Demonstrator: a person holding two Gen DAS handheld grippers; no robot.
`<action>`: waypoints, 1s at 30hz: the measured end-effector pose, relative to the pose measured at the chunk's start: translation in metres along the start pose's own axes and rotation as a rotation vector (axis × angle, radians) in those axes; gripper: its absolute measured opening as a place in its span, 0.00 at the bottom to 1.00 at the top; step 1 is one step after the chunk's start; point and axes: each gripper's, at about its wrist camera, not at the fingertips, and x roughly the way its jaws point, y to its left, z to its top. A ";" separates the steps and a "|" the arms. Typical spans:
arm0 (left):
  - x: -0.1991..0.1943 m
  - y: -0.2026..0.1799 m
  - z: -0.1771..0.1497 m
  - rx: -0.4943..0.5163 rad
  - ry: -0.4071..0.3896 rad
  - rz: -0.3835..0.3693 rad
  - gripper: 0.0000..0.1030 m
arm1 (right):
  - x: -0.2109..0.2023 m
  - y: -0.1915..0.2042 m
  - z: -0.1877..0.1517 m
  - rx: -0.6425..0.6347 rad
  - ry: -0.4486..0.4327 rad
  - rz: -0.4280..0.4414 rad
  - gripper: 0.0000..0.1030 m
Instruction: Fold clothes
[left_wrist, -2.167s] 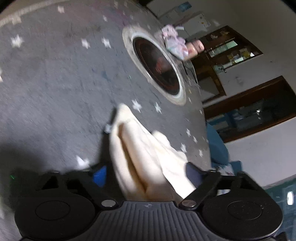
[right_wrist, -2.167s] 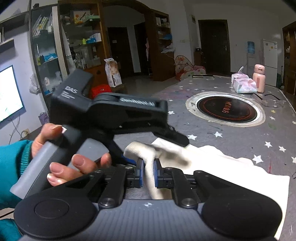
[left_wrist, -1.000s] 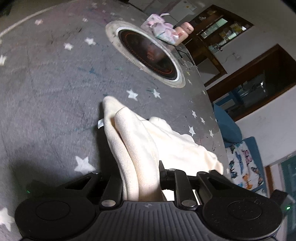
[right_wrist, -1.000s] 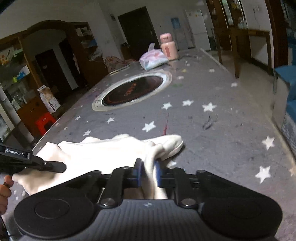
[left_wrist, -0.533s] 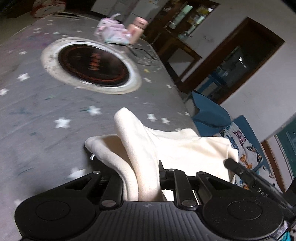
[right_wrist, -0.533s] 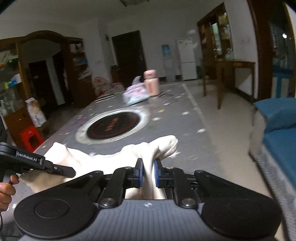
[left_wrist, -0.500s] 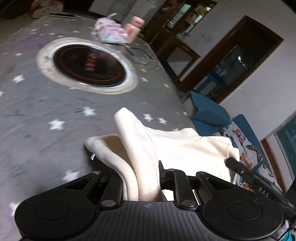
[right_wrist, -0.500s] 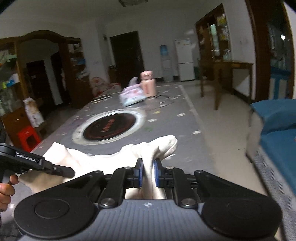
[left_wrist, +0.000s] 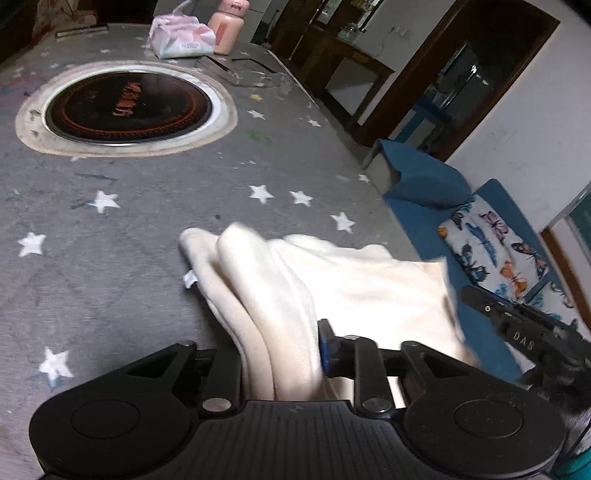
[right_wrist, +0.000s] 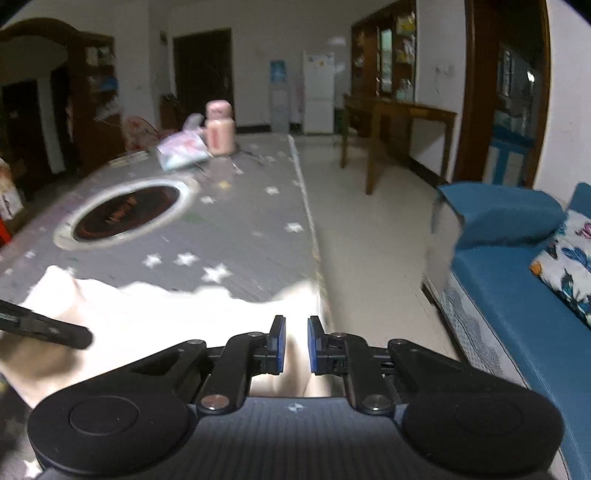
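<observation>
A cream garment (left_wrist: 369, 288) lies bunched on the grey star-print table cover (left_wrist: 147, 221), stretched between both grippers. Two thick folds of it rise between the jaws of my left gripper (left_wrist: 280, 343). Those jaws are opening, and the blue pad (left_wrist: 324, 347) still touches the cloth. In the right wrist view the garment (right_wrist: 166, 314) is blurred and bright. My right gripper (right_wrist: 295, 343) is shut on its end, close to the table's right edge (right_wrist: 312, 229). One black finger (right_wrist: 55, 330) of the left gripper shows at the far left.
A round black hotplate (left_wrist: 125, 107) is set into the table farther back. Behind it stand a tissue pack (left_wrist: 181, 40) and a pink bottle (left_wrist: 225, 29). A blue sofa (right_wrist: 517, 295) with a butterfly cushion (left_wrist: 495, 251) flanks the table's right side, across a strip of floor.
Both grippers have carried the garment across the table toward its right edge. The left gripper has rolled more level, and its jaws stand slightly wider. The right grip is unchanged.
</observation>
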 end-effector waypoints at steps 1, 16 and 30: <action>-0.002 0.002 0.000 0.005 -0.003 0.007 0.38 | 0.001 -0.003 0.000 0.005 0.005 -0.003 0.11; -0.010 0.034 0.024 0.018 -0.065 0.137 0.45 | 0.039 0.009 0.005 0.020 0.080 0.107 0.14; -0.043 0.002 0.004 0.147 -0.123 0.083 0.37 | -0.014 0.025 -0.008 -0.066 0.030 0.132 0.24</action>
